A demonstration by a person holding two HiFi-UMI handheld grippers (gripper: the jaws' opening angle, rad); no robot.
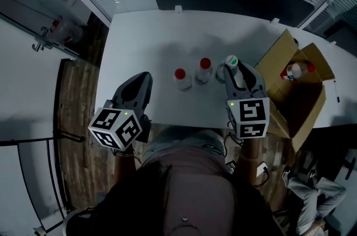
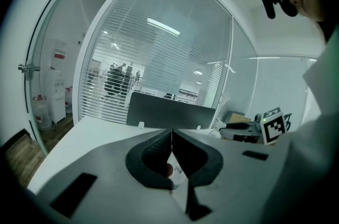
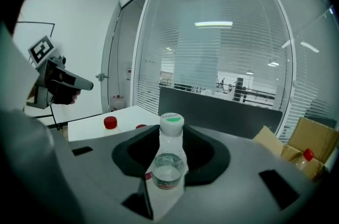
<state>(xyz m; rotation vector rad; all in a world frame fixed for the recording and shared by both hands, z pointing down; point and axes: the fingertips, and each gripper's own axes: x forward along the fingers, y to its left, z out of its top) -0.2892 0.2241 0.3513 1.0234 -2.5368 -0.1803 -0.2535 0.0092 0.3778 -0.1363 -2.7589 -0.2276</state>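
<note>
**Desk:** Jaws first, please: right, then left.

**Photographer:** Right gripper (image 1: 235, 70): closed in on a clear bottle (image 3: 168, 167), one pad against each side. Left gripper (image 2: 172, 133): tips pressed together, nothing between them. Only a sliver of red cap and white label glimpsed beyond, through the gap behind the tips.

**Desk:** Position of the clear bottle?

**Photographer:** Upright, toward the right of the white table (image 1: 139, 39), on its near half. White cap with a green top. Small print on the cap, too fine to read. Red band of label low on the body, wording equally illegible. Resting on the table or lifted clear: impossible to tell.

**Desk:** Neighbours?

**Photographer:** Two more bottles just left of it, side by side: near red-capped bottle (image 1: 182, 78) and far red-capped bottle (image 1: 204, 68), both apart from either gripper. Open cardboard box (image 1: 279, 56) at the right end, with a boxed bottle (image 1: 294, 70), also red-capped, inside.

**Desk:** Left gripper's whereabouts?

**Photographer:** Over the near left part of the table, pointing toward the far side, touching nothing. Near red-capped bottle closest, off to its right.

**Desk:** Any legible writing at all?

**Photographer:** None. Black-and-white square patterns on the marker cubes (image 1: 117, 128), no letters.
</note>
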